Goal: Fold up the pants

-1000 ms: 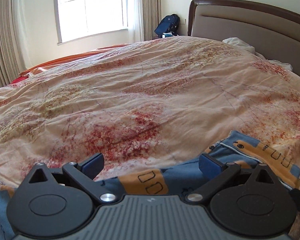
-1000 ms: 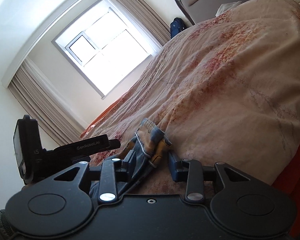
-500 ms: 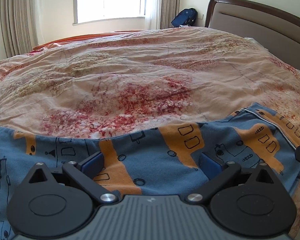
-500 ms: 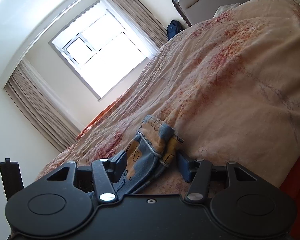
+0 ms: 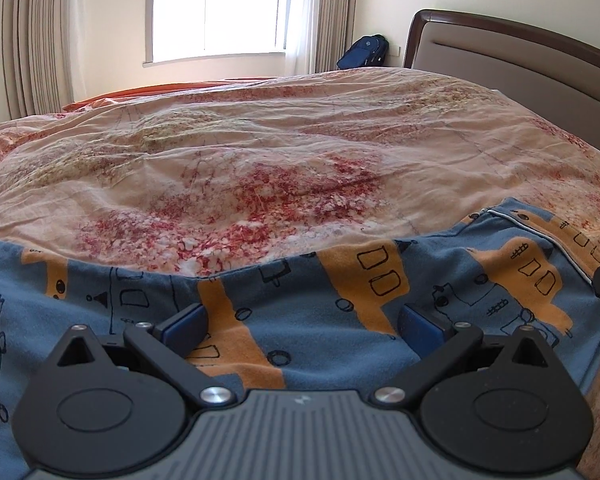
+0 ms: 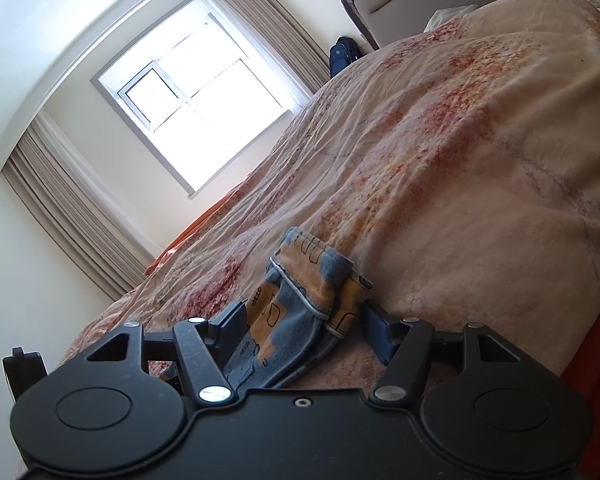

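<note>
Left wrist view: blue-and-orange printed cotton pants (image 5: 300,312) lie spread sideways across the floral quilted bed (image 5: 280,152), beneath the left gripper (image 5: 302,322), whose fingers stand apart. The right gripper (image 6: 304,326) fingers are opening around the bunched end.

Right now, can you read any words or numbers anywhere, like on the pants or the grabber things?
No readable words or numbers.
pants: only drawn shapes like boxes and circles, no letters.
left gripper: a tiny pale mark on its grey body, too small to read.
right gripper: no lettering shows.
backpack: too small and far to tell.
</note>
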`<state>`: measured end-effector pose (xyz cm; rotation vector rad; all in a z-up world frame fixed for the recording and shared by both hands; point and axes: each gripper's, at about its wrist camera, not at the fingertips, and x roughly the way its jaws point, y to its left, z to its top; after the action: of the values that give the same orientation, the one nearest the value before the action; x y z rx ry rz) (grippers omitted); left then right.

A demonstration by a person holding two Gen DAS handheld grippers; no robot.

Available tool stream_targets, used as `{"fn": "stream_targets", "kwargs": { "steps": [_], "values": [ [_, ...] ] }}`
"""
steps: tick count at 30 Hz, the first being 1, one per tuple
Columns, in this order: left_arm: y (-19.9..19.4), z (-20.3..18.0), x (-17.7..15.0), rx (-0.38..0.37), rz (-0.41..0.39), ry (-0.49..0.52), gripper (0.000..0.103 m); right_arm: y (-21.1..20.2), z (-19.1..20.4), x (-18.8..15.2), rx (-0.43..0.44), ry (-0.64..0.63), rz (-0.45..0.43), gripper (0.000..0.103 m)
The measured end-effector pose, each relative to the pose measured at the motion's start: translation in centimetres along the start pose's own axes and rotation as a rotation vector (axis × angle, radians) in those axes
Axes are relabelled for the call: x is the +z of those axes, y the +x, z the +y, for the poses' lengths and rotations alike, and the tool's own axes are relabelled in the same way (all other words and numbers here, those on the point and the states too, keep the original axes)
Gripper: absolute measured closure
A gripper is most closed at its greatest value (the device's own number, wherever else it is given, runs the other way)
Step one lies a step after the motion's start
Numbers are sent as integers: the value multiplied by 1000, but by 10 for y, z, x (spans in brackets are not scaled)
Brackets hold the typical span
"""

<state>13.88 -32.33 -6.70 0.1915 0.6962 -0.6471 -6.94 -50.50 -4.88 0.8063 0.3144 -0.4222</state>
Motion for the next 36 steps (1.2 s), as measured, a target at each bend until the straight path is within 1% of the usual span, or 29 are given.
{"fn": "stream_targets", "kwargs": {
  "steps": [5, 7, 9, 11, 12, 14, 16, 17, 19, 20, 22, 23, 24, 25, 27, 29, 31, 32, 34, 36],
  "values": [
    [0, 0, 0, 1, 0, 1, 0, 1, 0, 1, 1, -1, 2, 34],
    [-1, 0, 5, -1, 22, 4, 1, 2, 0, 1, -1, 0, 1, 34],
    [-2, 2, 16, -11, 55, -17, 0, 2, 0, 1, -9, 0, -3, 36],
    [-4, 4, 27, -11, 75, -43, 0, 1, 1, 0, -33, 0, -11, 45],
    [-6, 4, 35, -4, 75, -53, 0, 2, 2, -1, -47, -3, -16, 47],
    [-13, 3, 48, -11, 49, -56, 0, 2, 5, -2, -62, -7, -24, 52],
    [-19, -2, 61, -43, 28, -43, 0, 2, 9, -2, -77, -23, -33, 58],
    [-21, -7, 68, -72, 24, -32, 0, 2, 13, -2, -93, -44, -41, 63],
    [-21, -17, 80, -136, 36, -20, 0, 4, 21, -2, -111, -85, -51, 64],
    [-18, -23, 86, -173, 58, -21, 0, 5, 25, -3, -127, -110, -57, 66],
    [-10, -33, 96, -242, 115, -34, 0, 7, 34, -6, -158, -182, -74, 72],
    [-5, -39, 100, -284, 147, -42, 0, 8, 39, -8, -170, -228, -86, 77],
    [-1, -43, 103, -309, 171, -48, 0, 7, 48, -12, -193, -313, -107, 84],
    [5, -48, 106, -334, 206, -60, 0, 6, 55, -16, -208, -387, -126, 87],
    [13, -53, 110, -376, 277, -92, 0, 3, 77, -31, -237, -621, -182, 87],
    [17, -54, 113, -406, 326, -123, 0, 4, 95, -49, -249, -841, -211, 87],
    [15, -51, 113, -422, 342, -144, 0, 5, 106, -60, -238, -962, -213, 87],
    [14, -48, 112, -423, 349, -147, 1, 5, 109, -64, -229, -997, -209, 87],
    [13, -46, 111, -392, 365, -139, 5, 6, 115, -73, -217, -1059, -203, 87],
    [13, -43, 110, -365, 379, -131, 6, 8, 118, -78, -205, -1089, -193, 87]
  ]
}}
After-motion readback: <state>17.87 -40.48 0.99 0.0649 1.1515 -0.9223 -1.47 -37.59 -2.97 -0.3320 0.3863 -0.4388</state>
